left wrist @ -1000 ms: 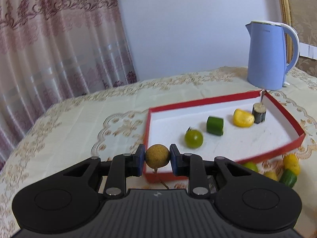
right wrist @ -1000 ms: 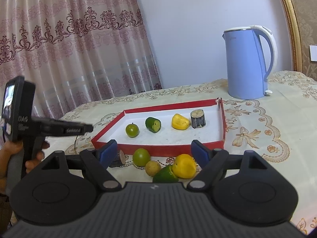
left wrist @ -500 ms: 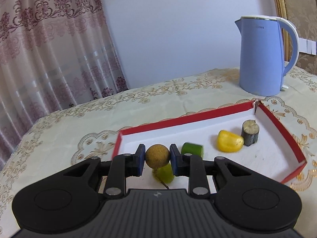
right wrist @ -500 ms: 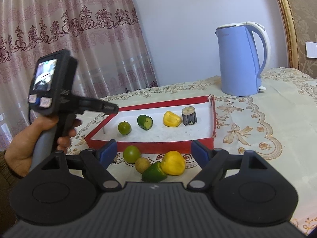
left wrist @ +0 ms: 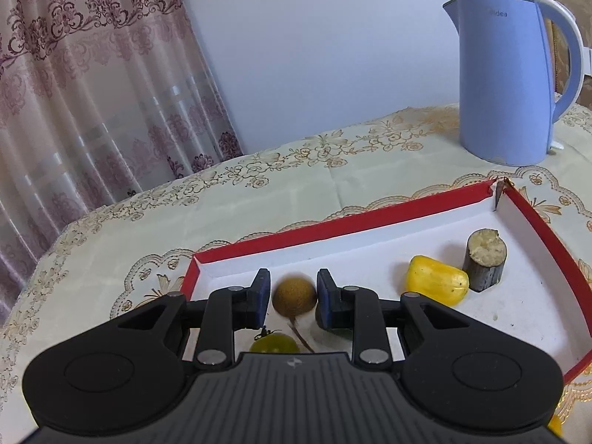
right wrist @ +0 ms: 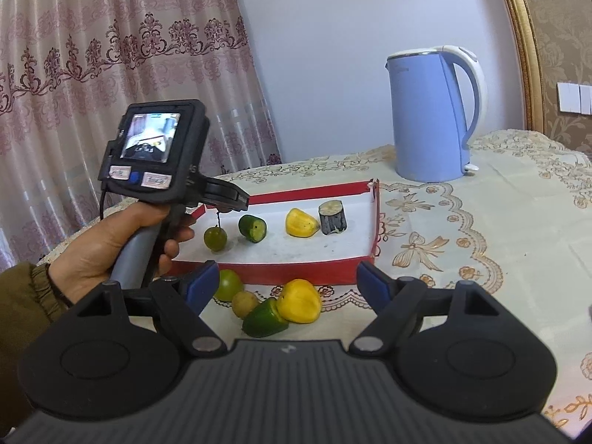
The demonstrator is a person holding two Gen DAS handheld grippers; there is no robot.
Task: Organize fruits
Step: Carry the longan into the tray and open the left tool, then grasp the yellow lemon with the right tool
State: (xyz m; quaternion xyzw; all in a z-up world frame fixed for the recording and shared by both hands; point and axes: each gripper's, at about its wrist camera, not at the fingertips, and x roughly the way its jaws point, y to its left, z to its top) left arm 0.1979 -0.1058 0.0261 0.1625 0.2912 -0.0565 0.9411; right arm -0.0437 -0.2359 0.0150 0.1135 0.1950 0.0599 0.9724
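The left hand-held gripper (left wrist: 292, 298), clamped loosely on the brown fruit (left wrist: 295, 296), should lower it near the tray's (left wrist: 373, 217) left corner before opening, while the right hand-held gripper (right wrist: 285, 283) waits apart.

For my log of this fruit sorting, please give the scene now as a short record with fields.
left tongs: shut on brown round fruit, over the red tray
right tongs: open, empty
in tray: green round fruit, green piece, yellow piece, dark stub
in front of tray: green fruit, small brown fruit, green chunk, yellow chunk
behind tray: blue kettle
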